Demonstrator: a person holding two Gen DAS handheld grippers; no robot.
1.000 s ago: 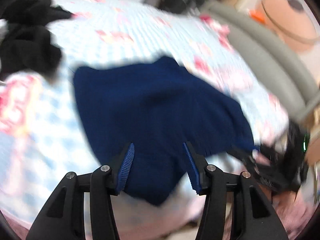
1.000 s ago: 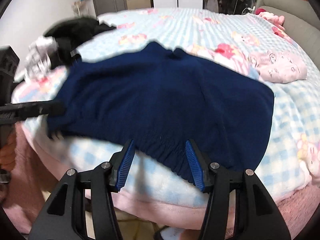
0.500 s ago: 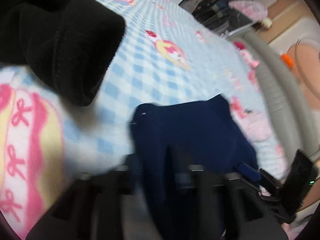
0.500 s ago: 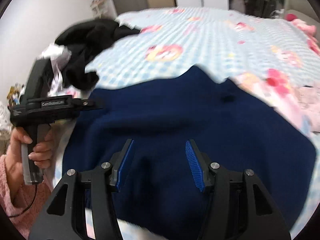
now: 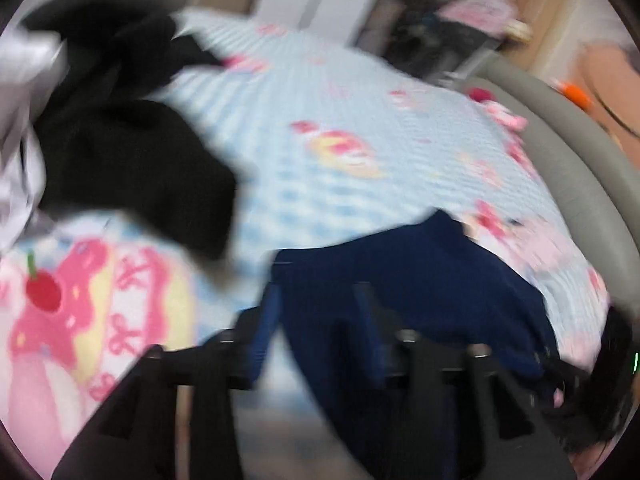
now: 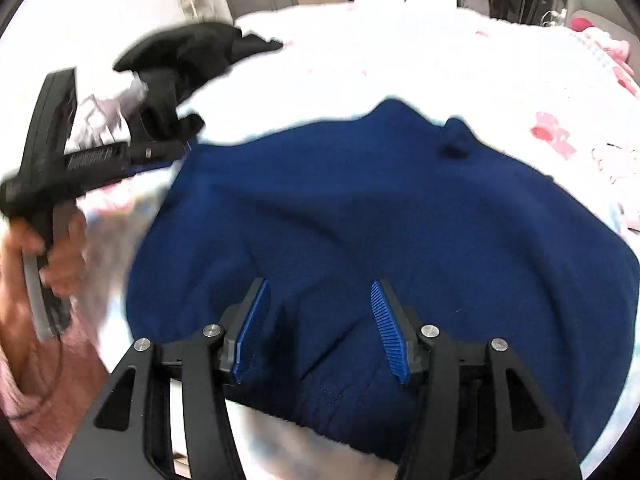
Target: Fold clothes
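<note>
One navy sweater [image 6: 400,232] lies spread flat on the bed [image 5: 320,120], near its front edge. One black garment [image 5: 132,160] is heaped at the bed's left side beside some white cloth [image 5: 20,120]. The right tool [image 6: 318,328] hovers over the sweater's hem, fingers spread. The left tool [image 5: 316,320], blurred, also appears spread at the sweater's left edge.

A big dark blue fuzzy sweater [image 6: 400,216] lies spread on the white bed cover [image 6: 400,52]. The right gripper [image 6: 318,320] hangs over its bottom edge, jaws wide apart. A hand [image 6: 60,256] holds the left gripper [image 6: 176,148] near a black clothes pile [image 6: 192,52].
</note>
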